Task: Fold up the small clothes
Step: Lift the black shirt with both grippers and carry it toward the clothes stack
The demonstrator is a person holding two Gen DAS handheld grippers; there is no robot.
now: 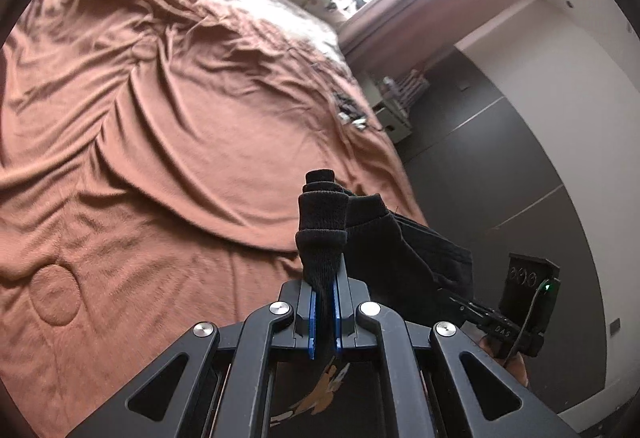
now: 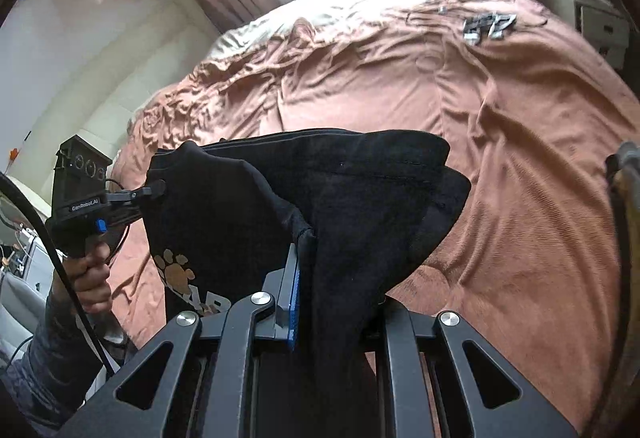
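Paw print [image 2: 176,270] on black garment [image 2: 360,198]: right view only.

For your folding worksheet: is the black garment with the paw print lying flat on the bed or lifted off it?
Lifted: the black paw-print garment hangs bunched between both tools, above the brown bedspread.

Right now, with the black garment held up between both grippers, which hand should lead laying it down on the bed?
Right. The right gripper clamps the black garment over open brown bedspread; the left gripper holds a corner.
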